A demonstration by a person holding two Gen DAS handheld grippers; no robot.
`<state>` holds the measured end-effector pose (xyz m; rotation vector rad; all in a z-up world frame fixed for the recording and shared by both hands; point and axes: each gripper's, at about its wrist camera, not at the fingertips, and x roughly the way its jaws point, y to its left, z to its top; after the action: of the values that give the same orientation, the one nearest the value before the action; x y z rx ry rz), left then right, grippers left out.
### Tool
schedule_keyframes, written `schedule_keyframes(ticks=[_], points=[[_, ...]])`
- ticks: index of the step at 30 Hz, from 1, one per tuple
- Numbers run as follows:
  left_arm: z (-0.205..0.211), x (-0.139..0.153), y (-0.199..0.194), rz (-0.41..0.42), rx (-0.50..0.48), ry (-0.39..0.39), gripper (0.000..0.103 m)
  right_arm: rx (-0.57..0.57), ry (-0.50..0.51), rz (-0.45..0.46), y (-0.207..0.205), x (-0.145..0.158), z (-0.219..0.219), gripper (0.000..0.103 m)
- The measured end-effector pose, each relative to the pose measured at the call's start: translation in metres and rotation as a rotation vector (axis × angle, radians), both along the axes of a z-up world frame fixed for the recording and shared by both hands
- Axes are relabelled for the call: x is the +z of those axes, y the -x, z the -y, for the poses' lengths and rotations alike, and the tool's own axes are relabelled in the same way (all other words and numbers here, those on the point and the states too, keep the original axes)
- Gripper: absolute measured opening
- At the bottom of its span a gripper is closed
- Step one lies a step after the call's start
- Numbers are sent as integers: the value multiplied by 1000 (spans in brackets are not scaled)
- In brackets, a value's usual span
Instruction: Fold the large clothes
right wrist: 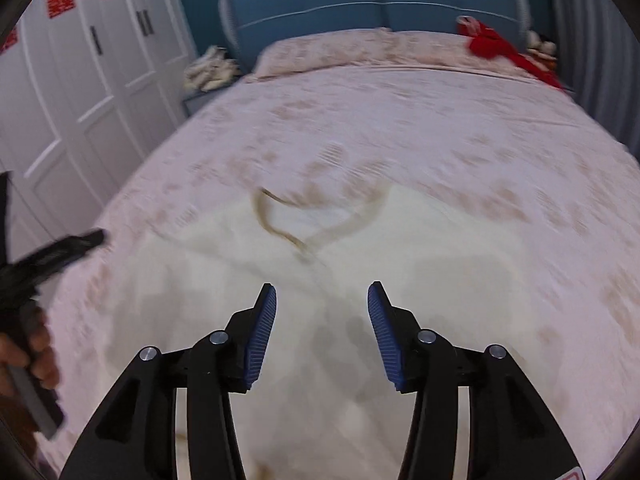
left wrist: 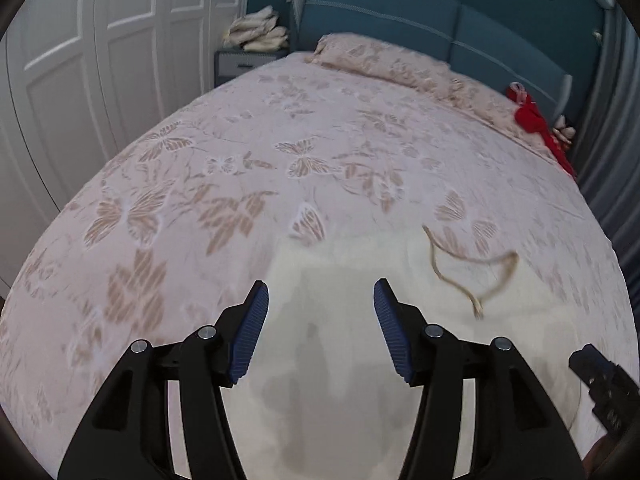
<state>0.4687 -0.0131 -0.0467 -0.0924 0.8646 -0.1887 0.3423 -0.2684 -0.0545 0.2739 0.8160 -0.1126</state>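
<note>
Cream garment spread flat on the near end of the bed, soft and a bit fuzzy-looking, with a thin tan drawstring looping across the top edge. Underneath, pink bedspread with a butterfly print, smooth, loads of free space toward the pillows.

Left gripper above the cloth, ribbed blue pads roughly half apart, nothing pinched. Right gripper same deal: about half open, empty, hanging over the garment's middle.

White panelled wardrobe close along the left edge. Red fabric bunched at the far right corner by the blue headboard.
</note>
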Motion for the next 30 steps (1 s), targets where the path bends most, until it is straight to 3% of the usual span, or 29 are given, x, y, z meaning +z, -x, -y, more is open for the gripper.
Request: schedule_keyframes(ticks=[4, 11, 17, 18, 20, 21, 25, 27, 30], points=[[13, -26, -48, -86, 19, 52, 53, 49, -76, 0, -73, -16, -17, 48], [22, -79, -77, -147, 43, 16, 53, 54, -262, -69, -160, -69, -17, 48], [24, -104, -87, -141, 39, -56, 53, 80, -240, -138, -191, -105, -26, 48], [25, -108, -88, -138, 40, -70, 53, 92, -217, -148, -194, -110, -32, 46], [29, -112, -88, -127, 40, -111, 54, 111, -136, -153, -196, -112, -40, 27], [32, -111, -88, -122, 38, -137, 54, 125, -94, -161, -198, -111, -45, 2], [33, -104, -86, -105, 30, -202, 54, 158, 160, -123, -191, -93, -68, 2], [29, -109, -88, -119, 28, -193, 55, 181, 219, -138, -191, -99, -75, 1], [29, -116, -86, -100, 28, -190, 55, 187, 225, -180, -193, -118, -77, 2]])
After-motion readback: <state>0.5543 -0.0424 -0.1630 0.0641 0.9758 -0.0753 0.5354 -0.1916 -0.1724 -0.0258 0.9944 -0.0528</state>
